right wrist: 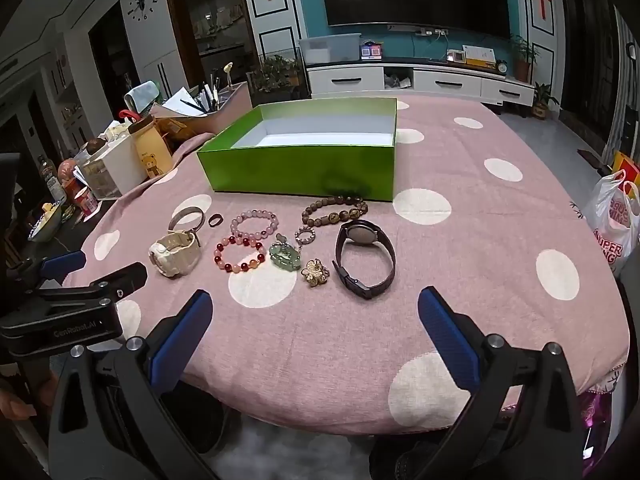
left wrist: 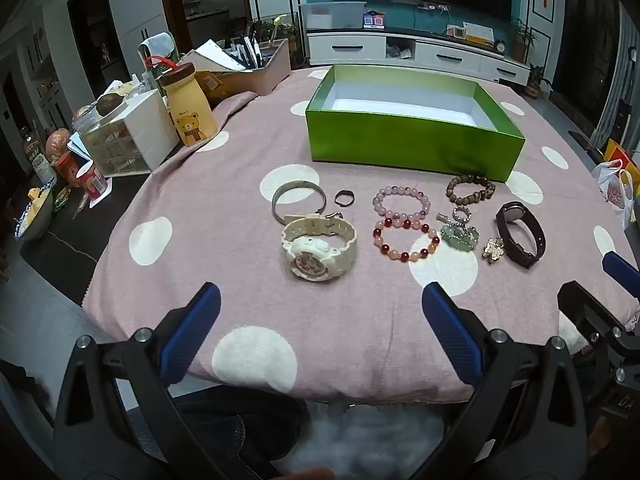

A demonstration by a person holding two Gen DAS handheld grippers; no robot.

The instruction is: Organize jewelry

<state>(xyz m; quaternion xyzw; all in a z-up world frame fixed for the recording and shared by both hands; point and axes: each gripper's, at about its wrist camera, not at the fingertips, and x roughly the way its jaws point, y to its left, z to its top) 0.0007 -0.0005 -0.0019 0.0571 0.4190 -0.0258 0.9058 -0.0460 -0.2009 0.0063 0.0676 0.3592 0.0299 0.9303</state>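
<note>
Jewelry lies in a row on the pink dotted cloth (left wrist: 224,184) in front of an empty green box (left wrist: 412,136) (right wrist: 300,168). From the left: a silver bangle (left wrist: 297,199), a small dark ring (left wrist: 344,198), a cream watch (left wrist: 318,249) (right wrist: 175,253), a pale pink bead bracelet (left wrist: 401,201), a red and pink bead bracelet (left wrist: 406,239) (right wrist: 240,254), a brown bead bracelet (left wrist: 470,189), a green jade charm (left wrist: 460,236), a gold flower brooch (right wrist: 315,272) and a dark watch (left wrist: 520,234) (right wrist: 365,258). My left gripper (left wrist: 320,300) and right gripper (right wrist: 316,300) hover open near the table's front edge, holding nothing.
At the left stand a yellow bear bottle (left wrist: 190,108), a white drawer unit (left wrist: 128,136), a box of papers and pens (left wrist: 244,68) and snack packets. A plastic bag (right wrist: 612,224) hangs at the right edge. A TV cabinet (left wrist: 416,50) stands behind the table.
</note>
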